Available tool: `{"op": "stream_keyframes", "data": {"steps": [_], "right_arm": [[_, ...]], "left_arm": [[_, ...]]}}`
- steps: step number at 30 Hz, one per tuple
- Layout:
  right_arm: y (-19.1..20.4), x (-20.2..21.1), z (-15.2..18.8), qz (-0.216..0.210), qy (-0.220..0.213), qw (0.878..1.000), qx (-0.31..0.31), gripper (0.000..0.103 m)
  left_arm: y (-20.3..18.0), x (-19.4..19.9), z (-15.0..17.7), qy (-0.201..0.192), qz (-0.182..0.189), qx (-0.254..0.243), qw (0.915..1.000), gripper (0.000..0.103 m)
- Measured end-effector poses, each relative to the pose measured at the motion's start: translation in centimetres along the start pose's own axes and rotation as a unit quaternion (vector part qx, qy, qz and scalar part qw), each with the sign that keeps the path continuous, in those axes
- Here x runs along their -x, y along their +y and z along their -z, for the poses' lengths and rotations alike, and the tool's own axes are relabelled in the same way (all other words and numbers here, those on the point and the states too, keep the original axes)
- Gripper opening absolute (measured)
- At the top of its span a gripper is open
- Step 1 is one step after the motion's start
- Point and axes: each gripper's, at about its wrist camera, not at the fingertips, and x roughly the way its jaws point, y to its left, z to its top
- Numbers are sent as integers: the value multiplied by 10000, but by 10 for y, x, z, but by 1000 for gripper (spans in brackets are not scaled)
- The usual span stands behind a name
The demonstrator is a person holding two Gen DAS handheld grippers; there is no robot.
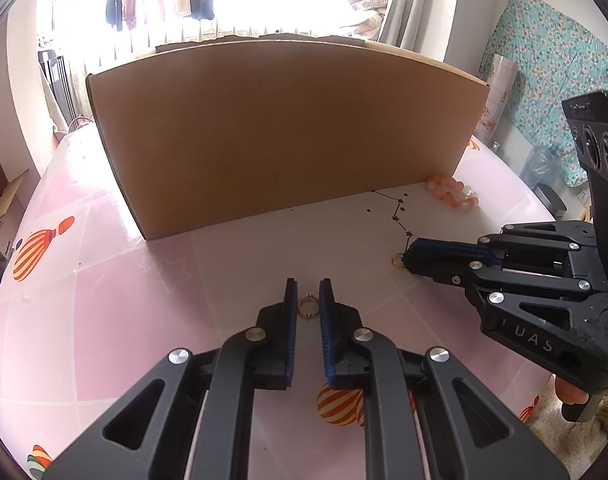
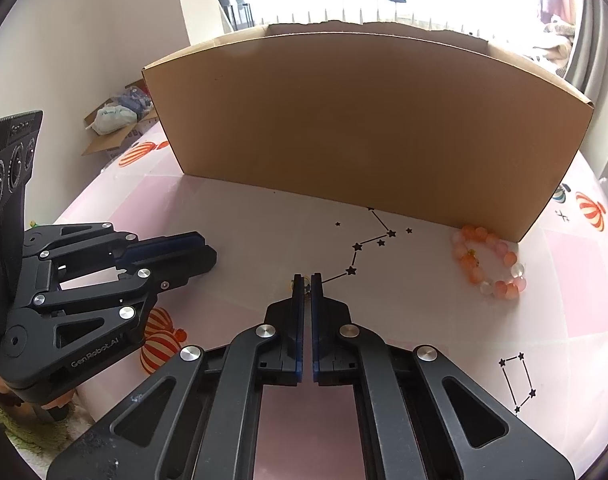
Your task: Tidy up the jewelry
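Gold shows between my left gripper's [image 1: 308,294] blue pads: a small gold ring [image 1: 307,306] stands upright there, the narrow jaws set against its two sides, so I read it as pinched rather than loose. My right gripper [image 2: 307,280] points down at the pink tablecloth with star lines and striped balloons [image 2: 444,340], its jaws brought together on a second small gold ring [image 2: 293,283], of which only a sliver shows at the fingertips; from the left wrist view that ring [image 1: 397,261] peeks out at the gripper's tip, resting on the cloth. No earlier view lets me say more about the closing. Behind both tools stands a tall brown cardboard box [image 2: 364,128], its plain wall facing me. Just beside the box's right corner lies a bracelet of orange, pink and white beads [image 2: 490,260], flat on the cloth and well apart from either gripper. Fingers [image 1: 570,394] of my right hand show under that tool's handle.
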Motion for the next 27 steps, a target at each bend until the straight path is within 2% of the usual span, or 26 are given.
{"op": "stream_keyframes", "data": {"steps": [14,16,19,27], "right_arm": [[-15,23,9,-102,-104,9994,-307,2],[-16,23,10,-229,-71,9991,-357,7],[-15,20,8,-256,-68,9991,-337,24],[6,6,0,-195,-16,9997,153,23]], "left_arm": [[0,1,0,0,-4,-4,10000,11],[0,0,0,0,-3,-5,10000,11],[1,0,0,0,1,-2,10000,11],[0,1,0,-3,7,12,10000,11]]}}
